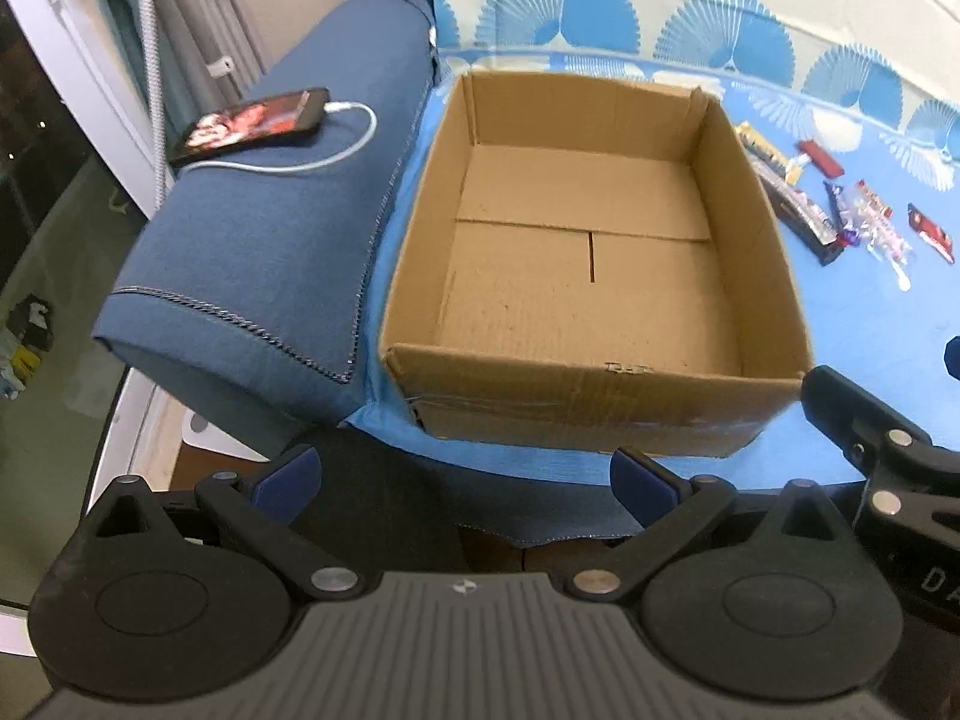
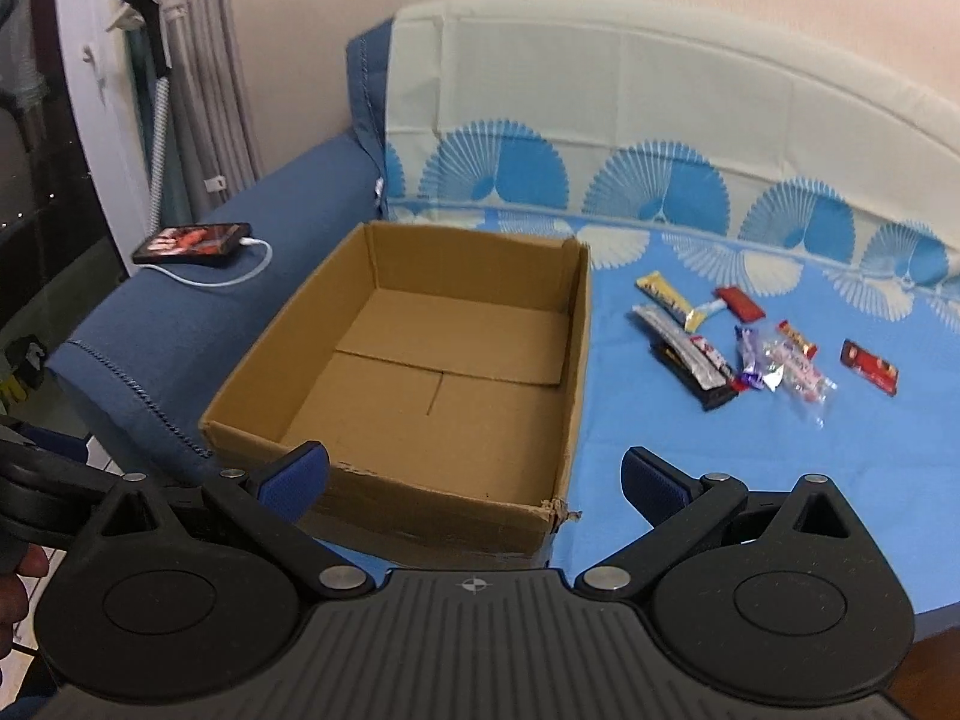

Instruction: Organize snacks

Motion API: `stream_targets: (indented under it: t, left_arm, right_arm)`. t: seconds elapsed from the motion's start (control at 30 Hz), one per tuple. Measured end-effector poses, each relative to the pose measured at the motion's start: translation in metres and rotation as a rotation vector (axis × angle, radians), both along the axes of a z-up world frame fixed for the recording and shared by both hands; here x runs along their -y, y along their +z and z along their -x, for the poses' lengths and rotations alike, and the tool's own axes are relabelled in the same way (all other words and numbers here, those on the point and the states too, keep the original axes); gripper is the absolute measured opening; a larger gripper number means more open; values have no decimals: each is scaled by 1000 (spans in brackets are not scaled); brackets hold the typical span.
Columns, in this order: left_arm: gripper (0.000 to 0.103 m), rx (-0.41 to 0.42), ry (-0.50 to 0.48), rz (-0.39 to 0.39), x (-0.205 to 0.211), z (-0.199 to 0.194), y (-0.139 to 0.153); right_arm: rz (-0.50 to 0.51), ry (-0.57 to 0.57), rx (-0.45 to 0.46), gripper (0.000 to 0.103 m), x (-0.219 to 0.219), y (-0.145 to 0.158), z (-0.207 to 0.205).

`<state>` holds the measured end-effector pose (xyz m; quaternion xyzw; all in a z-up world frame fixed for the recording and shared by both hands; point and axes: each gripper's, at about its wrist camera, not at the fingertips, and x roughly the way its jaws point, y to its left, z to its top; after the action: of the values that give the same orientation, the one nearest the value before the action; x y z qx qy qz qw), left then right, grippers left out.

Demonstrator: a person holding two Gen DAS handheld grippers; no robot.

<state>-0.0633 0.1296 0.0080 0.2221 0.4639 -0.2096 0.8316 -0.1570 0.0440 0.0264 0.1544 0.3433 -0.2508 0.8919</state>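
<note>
An open, empty cardboard box (image 1: 576,396) (image 2: 576,396) sits on a blue patterned sheet. Several wrapped snacks lie on the sheet right of the box: a yellow bar (image 2: 669,298), a red bar (image 2: 741,303), a silver and black bar (image 2: 690,360), clear-wrapped candies (image 2: 792,369) and a red packet (image 2: 870,366). They also show in the left wrist view (image 1: 840,210). My left gripper (image 1: 465,480) is open and empty, in front of the box's near wall. My right gripper (image 2: 474,480) is open and empty, over the box's near right corner.
A phone (image 1: 252,126) (image 2: 192,243) on a white charging cable lies on the blue sofa armrest (image 1: 270,252) left of the box. Curtains and a window stand at far left. The right gripper's body shows at the right edge of the left wrist view (image 1: 888,468).
</note>
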Motion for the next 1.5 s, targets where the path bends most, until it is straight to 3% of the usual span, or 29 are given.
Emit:
stream_targets:
  t: [0.37, 0.6, 1.03, 1.5]
  left_arm:
    - [103, -94, 18, -102, 29, -41, -42]
    - [103, -121, 31, -126, 35, -54, -54]
    - [103, -138, 46, -129, 35, -59, -56]
    - [103, -85, 36, -75, 21, -38, -29]
  right_arm:
    - [-98, 10, -87, 103, 35, -37, -40]
    - [-120, 20, -115, 103, 41, -48, -54]
    - [-121, 28, -123, 103, 41, -49, -60]
    - [-60, 12, -84, 103, 24, -27, -41]
